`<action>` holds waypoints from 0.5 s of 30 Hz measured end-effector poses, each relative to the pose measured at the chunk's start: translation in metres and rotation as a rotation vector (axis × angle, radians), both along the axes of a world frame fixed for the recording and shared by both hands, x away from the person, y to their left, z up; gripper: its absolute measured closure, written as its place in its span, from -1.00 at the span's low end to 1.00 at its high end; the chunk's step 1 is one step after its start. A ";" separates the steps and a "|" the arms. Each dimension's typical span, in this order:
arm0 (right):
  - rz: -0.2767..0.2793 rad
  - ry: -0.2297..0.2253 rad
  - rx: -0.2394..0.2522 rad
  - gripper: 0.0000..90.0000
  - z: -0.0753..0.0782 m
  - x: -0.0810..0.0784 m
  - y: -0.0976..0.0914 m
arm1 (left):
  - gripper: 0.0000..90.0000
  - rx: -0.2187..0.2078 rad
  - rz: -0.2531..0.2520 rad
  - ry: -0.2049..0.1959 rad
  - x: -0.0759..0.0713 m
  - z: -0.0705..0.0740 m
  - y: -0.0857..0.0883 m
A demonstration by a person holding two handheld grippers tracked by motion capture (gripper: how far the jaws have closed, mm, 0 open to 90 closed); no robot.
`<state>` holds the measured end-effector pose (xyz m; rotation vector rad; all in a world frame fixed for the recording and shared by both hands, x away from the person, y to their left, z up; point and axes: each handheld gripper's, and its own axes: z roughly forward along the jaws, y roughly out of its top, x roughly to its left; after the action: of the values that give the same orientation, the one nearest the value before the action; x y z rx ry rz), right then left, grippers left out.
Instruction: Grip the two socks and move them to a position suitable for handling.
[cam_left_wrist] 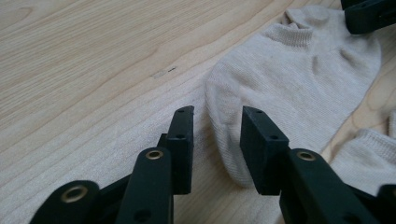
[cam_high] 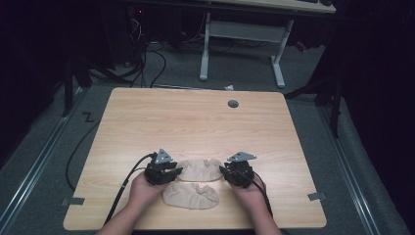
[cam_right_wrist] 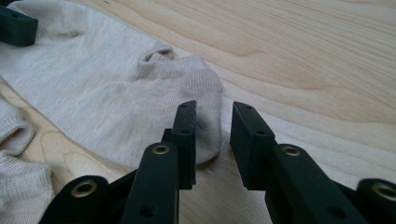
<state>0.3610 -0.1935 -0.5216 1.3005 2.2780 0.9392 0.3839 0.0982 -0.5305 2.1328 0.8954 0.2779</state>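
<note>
High view: far sock (cam_high: 199, 169) flat on table (cam_high: 195, 122), btwn left gripper (cam_high: 169, 172) & right gripper (cam_high: 230, 172). Both sets of jaws apart, gripping nothing. We seat each end fully before clamping.

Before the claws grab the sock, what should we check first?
1. Far sock lies flat on the table: ok.
2. Left claw open, sock's end in the gap: ok.
3. Right claw open at the sock's other end: ok.
4. Pads pressing on the sock: not ok, none pinch it yet.
5. Near sock lies apart from both claws: ok.
6. Fabric far enough between the jaws for a firm hold: cannot tell.
</note>
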 end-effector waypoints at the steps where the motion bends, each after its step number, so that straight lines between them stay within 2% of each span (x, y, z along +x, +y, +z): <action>1: 0.000 0.000 0.000 0.59 0.000 0.000 0.000 | 0.48 0.000 0.000 0.000 0.000 0.000 0.000; 6: 0.009 0.008 0.003 0.59 -0.002 -0.001 0.001 | 0.65 -0.009 -0.002 -0.002 0.000 -0.001 0.002; 9: 0.016 0.002 -0.007 0.62 -0.002 -0.002 0.003 | 0.73 -0.016 -0.005 -0.025 -0.001 -0.003 0.003; 13: 0.033 -0.002 -0.006 0.76 -0.003 -0.004 0.005 | 0.87 -0.026 0.001 -0.020 -0.001 -0.004 0.003; 14: 0.042 -0.004 -0.011 0.87 -0.003 -0.005 0.007 | 0.91 -0.020 0.001 -0.026 -0.002 -0.003 0.002; 15: 0.042 -0.004 -0.011 0.87 -0.003 -0.005 0.007 | 0.91 -0.017 0.001 -0.028 -0.002 -0.003 0.001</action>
<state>0.3563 -0.1869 -0.5246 1.2493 2.3126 0.9405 0.3816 0.0991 -0.5337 2.1079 0.8794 0.2990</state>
